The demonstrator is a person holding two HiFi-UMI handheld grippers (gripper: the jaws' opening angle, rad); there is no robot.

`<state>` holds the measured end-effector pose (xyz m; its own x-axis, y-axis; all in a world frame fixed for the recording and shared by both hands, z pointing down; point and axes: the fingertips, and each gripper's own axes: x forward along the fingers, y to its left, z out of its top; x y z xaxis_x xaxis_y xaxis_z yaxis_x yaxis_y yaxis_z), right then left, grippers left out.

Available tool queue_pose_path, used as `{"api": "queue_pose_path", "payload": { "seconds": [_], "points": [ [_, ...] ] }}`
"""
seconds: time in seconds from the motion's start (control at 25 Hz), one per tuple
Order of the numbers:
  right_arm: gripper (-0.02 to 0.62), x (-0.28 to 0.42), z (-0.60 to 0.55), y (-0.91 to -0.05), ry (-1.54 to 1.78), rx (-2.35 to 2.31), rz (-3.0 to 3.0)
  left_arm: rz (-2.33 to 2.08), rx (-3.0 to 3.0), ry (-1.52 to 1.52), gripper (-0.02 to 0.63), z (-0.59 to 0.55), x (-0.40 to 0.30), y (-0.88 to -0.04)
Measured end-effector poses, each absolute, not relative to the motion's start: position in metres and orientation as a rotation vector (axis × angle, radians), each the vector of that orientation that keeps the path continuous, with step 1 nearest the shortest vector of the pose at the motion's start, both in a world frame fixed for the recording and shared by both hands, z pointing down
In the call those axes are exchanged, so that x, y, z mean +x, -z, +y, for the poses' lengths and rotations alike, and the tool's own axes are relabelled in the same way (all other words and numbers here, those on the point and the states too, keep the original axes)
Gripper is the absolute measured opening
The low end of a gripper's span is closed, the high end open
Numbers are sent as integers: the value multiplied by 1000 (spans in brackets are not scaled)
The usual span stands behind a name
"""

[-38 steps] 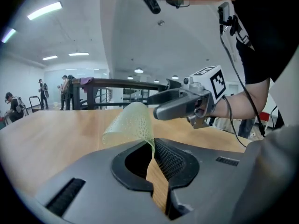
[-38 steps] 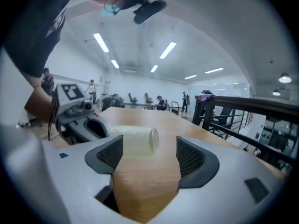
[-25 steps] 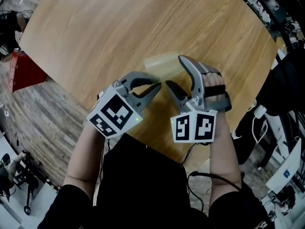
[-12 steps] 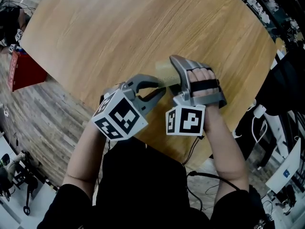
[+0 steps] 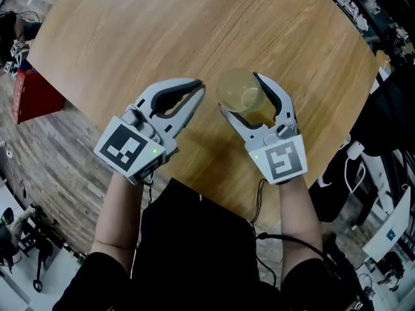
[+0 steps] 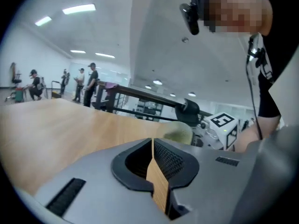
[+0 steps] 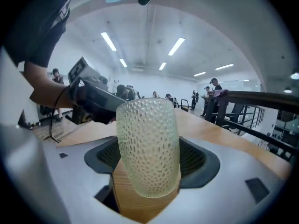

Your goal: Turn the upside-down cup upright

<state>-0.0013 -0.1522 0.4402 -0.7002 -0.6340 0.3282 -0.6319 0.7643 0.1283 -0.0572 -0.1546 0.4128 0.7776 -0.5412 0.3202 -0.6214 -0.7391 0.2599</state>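
A translucent yellow-green dimpled cup sits between the jaws of my right gripper, which is shut on it just above the wooden table. In the head view I look down into the cup's open mouth. In the right gripper view the cup stands upright, wider end up, with the pads pressed on both its sides. My left gripper hangs to the left of the cup, apart from it, shut with nothing between its fingers. From the left gripper view the cup shows just beyond the closed tips.
The table's near edge runs just in front of the person's body. A red object lies on the floor at the left. Cables and equipment crowd the floor at the right. Several people stand far off in both gripper views.
The right gripper has rolled with the cup, which went from lying sideways to mouth up. The left gripper, close beside the cup half a second ago, has drawn off to the left.
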Motion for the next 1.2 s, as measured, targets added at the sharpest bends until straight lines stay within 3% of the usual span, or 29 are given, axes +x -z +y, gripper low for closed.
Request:
{"api": "queue_pose_path", "payload": {
  "seconds": [0.08, 0.8, 1.2],
  "points": [
    [336, -5, -143, -439, -51, 958, -2676, -972, 2565, -262, 9, -163, -64, -426],
    [336, -22, -130, -509, -384, 811, -2479, -943, 2576, -439, 6, -166, -36, -489],
    [337, 13, -104, -482, -448, 895, -2517, -1122, 2529, -286, 8, -164, -73, -460]
  ]
}}
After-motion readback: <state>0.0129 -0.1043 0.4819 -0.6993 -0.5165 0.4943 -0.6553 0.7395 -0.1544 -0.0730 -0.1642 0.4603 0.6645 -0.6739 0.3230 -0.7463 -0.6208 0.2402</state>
